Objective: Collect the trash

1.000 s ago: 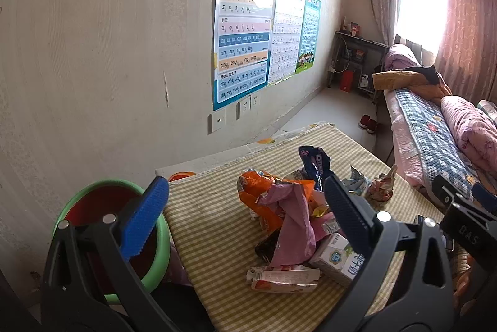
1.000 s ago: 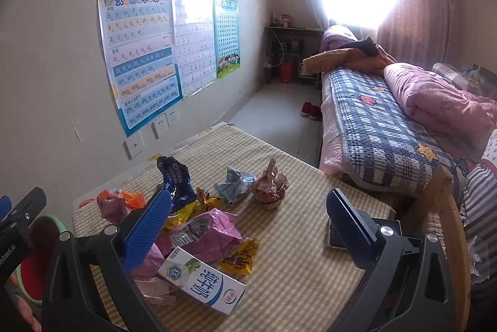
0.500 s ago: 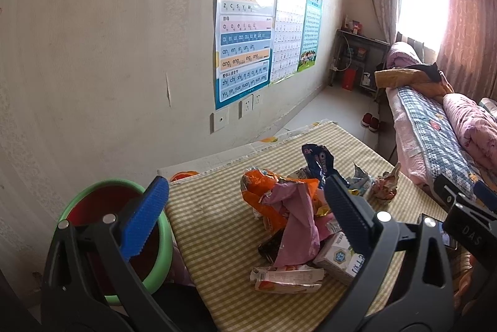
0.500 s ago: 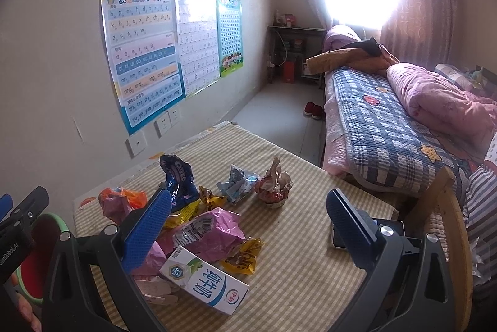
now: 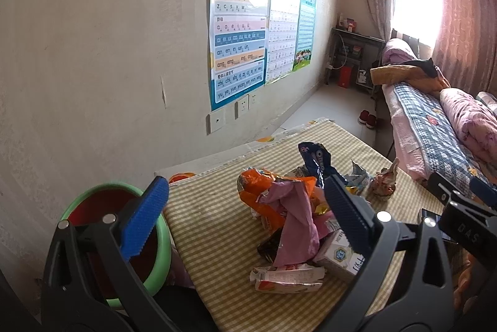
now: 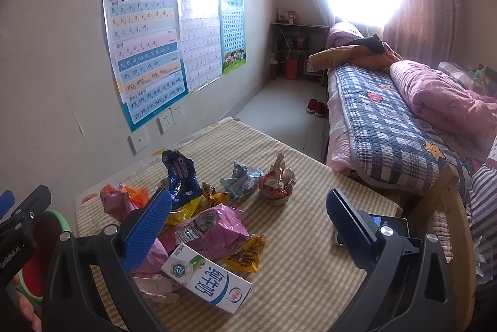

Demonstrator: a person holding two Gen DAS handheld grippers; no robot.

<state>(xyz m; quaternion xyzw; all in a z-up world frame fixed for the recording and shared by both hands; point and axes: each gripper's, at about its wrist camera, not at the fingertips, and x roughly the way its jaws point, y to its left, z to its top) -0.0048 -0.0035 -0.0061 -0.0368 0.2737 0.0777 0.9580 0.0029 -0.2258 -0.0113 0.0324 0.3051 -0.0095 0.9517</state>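
A heap of trash lies on the checked tablecloth (image 6: 310,254): a white milk carton (image 6: 208,280), a pink wrapper (image 6: 214,228), a dark blue Oreo wrapper (image 6: 180,176), an orange bag (image 5: 257,189), a crumpled paper ball (image 6: 278,183) and a flattened carton (image 5: 285,277). A green-rimmed red bin (image 5: 102,207) stands off the table's left end. My left gripper (image 5: 245,217) hovers open over that end, nothing between its blue pads. My right gripper (image 6: 248,226) hangs open above the heap's near side, also empty.
A phone (image 6: 385,226) lies on the table's right part beside a wooden chair back (image 6: 447,192). A bed with a checked quilt (image 6: 388,120) runs along the right. Posters (image 6: 146,52) and sockets cover the wall behind the table.
Both views have drifted slightly; the trash sits a little further right in each frame. Both grippers stay open and nothing on the table has moved.
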